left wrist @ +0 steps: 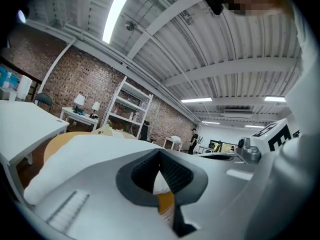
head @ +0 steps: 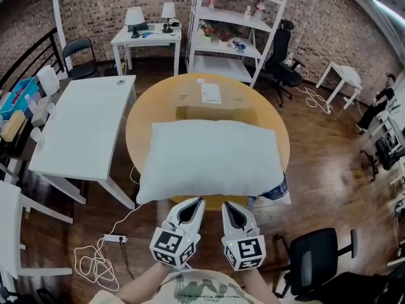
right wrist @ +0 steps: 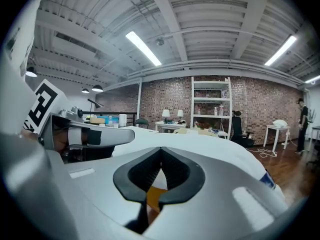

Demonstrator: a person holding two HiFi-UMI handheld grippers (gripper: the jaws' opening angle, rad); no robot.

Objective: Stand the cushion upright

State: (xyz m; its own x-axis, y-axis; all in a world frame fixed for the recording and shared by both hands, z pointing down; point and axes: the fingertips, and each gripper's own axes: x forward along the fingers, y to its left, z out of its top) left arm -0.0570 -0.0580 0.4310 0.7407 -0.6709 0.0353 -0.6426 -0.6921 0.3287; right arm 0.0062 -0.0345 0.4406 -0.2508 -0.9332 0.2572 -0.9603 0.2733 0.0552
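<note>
Lying flat on round table (head: 140, 128), cushion (head: 209, 160)

The cushion (head: 209, 157) is plain white. A dark blue patch (head: 277, 190) shows under it at the near right edge of the round table (head: 142, 122), whose top is a warm honey yellow. At that table's far edge, a cardboard box (head: 221, 109) is tan with a white label (head: 211, 93). The left gripper (head: 199, 201) and right gripper (head: 226, 204) have pale grey-white shells, black ribbed jaw linings and cubes patterned with black-and-white square markers. The rectangular table (head: 82, 132) is white. The floor (head: 329, 170) is glossy dark brown wood. The wall (head: 95, 5) is mottled red-brown brick, the shelf unit (head: 240, 68) white, and the office chair (head: 281, 62) black.
</note>
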